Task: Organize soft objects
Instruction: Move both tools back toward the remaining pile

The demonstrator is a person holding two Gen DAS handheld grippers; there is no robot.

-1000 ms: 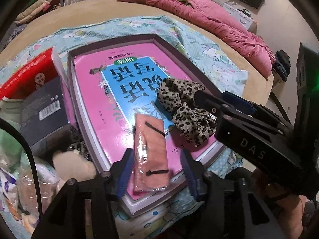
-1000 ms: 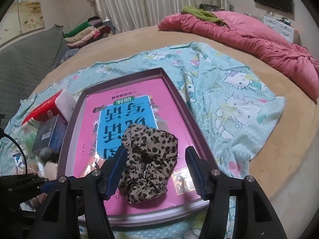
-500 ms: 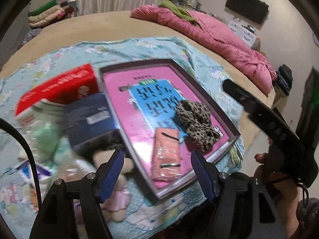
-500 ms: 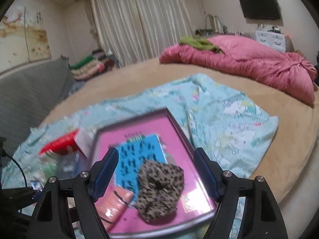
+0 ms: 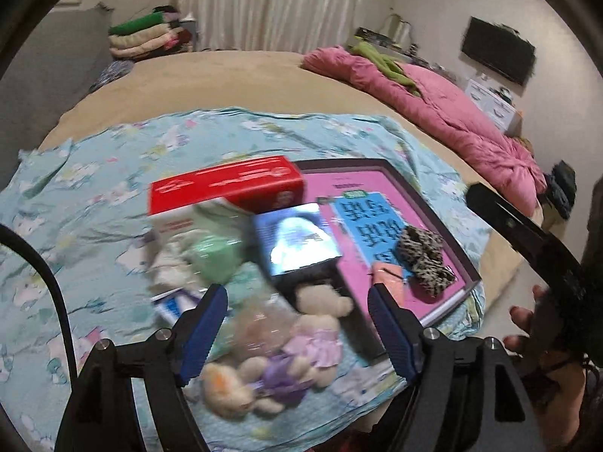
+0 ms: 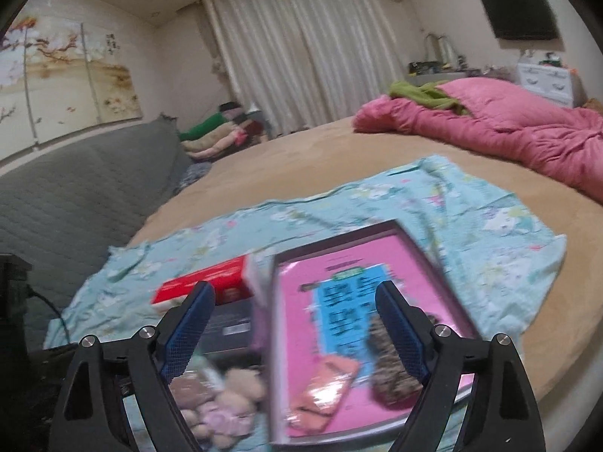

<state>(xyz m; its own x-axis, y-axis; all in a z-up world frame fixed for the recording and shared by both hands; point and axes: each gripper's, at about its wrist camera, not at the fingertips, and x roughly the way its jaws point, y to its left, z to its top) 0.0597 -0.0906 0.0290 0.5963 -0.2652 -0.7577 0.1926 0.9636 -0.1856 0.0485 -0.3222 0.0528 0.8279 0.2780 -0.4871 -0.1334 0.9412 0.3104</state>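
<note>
A leopard-print scrunchie (image 5: 424, 254) and a pink packet (image 5: 390, 282) lie on the pink box lid (image 5: 377, 188), seen blurred in the right wrist view as the scrunchie (image 6: 392, 369) and the packet (image 6: 324, 388). My left gripper (image 5: 297, 333) hangs above a small plush bear in a purple dress (image 5: 297, 354); its jaws are opening and hold nothing. My right gripper (image 6: 296, 327) is raised above the lid (image 6: 377, 248), its jaws opening, nothing between them. The right gripper's dark body (image 5: 527, 237) and a hand (image 5: 527, 324) show at the left view's right edge.
A red box (image 5: 226, 184), a dark blue box (image 5: 297, 241) and green-and-white soft packs (image 5: 203, 245) crowd the light blue sheet (image 5: 75, 207) left of the lid. A pink duvet (image 5: 452, 113) lies at the far right. Folded clothes (image 5: 143, 35) are stacked beyond the bed.
Both grippers opened wider and rose back from the lid, leaving the scrunchie and the pink packet lying on it. The left view swung left toward the plush bear and the boxes.
</note>
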